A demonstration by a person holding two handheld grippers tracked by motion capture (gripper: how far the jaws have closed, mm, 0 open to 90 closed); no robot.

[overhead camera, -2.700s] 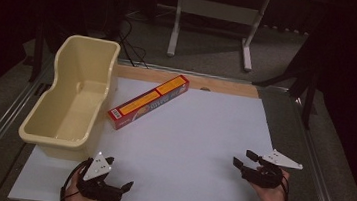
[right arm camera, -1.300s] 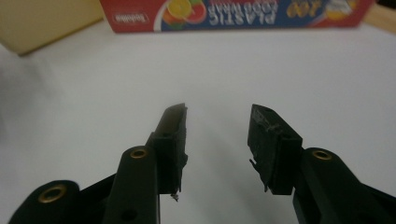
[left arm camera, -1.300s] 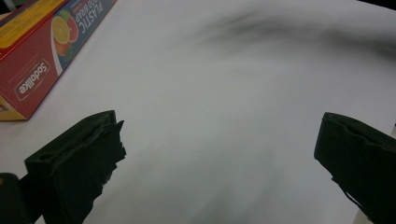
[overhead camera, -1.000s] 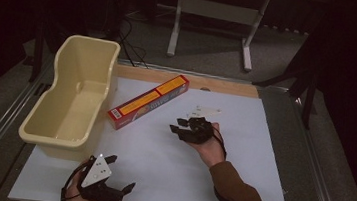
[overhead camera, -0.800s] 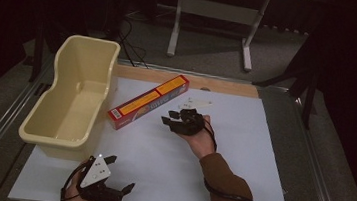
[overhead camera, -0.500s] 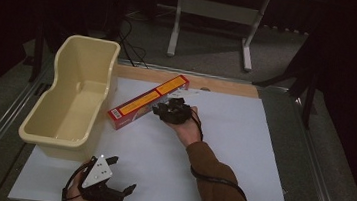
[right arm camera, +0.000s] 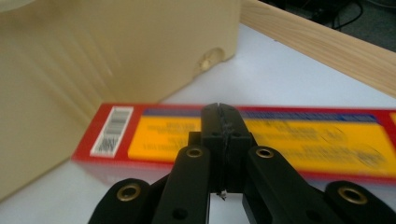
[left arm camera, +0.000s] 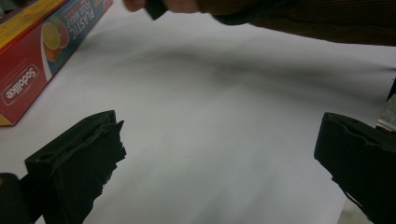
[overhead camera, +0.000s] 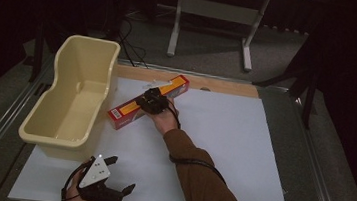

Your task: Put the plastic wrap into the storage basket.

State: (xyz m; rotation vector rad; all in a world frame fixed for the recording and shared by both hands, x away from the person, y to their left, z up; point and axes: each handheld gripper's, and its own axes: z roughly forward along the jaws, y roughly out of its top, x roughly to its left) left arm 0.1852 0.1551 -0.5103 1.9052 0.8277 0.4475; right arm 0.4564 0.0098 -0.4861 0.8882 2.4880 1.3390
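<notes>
Evidently we are bringing the right claw [overhead camera: 150,99] up to the plastic wrap box [overhead camera: 130,109], a long red and yellow carton lying flat on the table [overhead camera: 241,152] directly ahead of the claw's tips, with the cream bin [overhead camera: 73,100] just beyond it. In the right claw view the jaws are meeting tip to tip with nothing between them; whether the tips are touching the carton's top face we cannot tell. We are holding the left claw [overhead camera: 121,175] low over bare table, well apart from the box, its jaws spread wide and empty.

Judging by its look, the carton is light, stiff along its length but thin-walled, and its printed faces are probably somewhat slick. A grip across the narrow width near mid-length, right where the claw is pointing, should balance it; a hard squeeze could dent the cardboard.
</notes>
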